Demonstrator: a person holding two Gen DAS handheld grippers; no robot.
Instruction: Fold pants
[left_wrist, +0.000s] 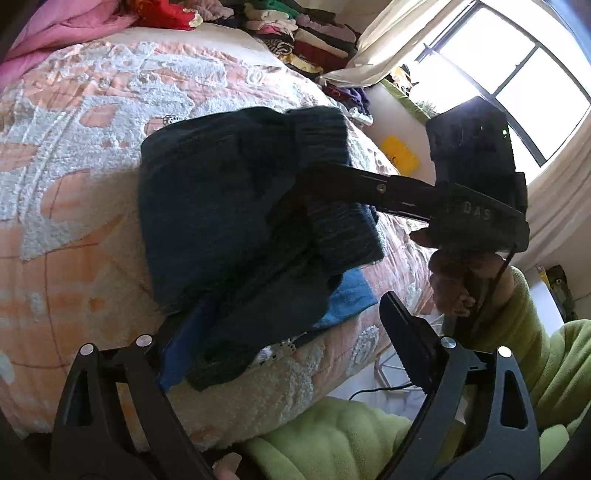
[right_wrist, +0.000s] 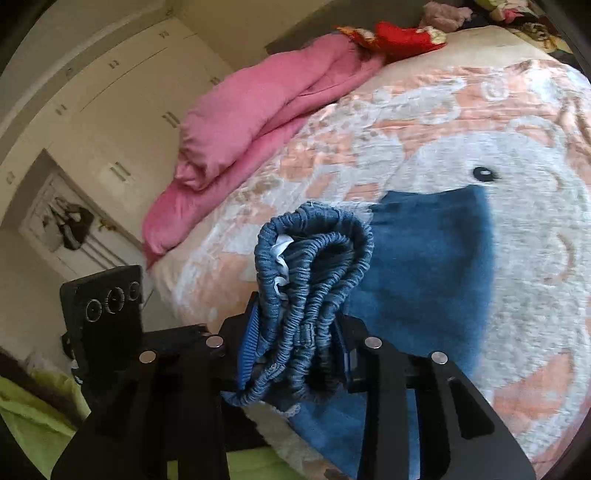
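The blue denim pants lie folded into a bundle on the bed near its front edge. My right gripper is shut on the bunched elastic waistband and holds it a little above the rest of the pants. The right gripper also shows in the left wrist view, reaching in from the right onto the bundle. My left gripper is open, its fingers spread wide at the near edge of the pants, with cloth lying over its left finger.
The bed carries a peach and white fleece blanket. A pink duvet lies at its far side. Stacks of folded clothes stand beyond the bed by the window. A green-sleeved arm is at the right.
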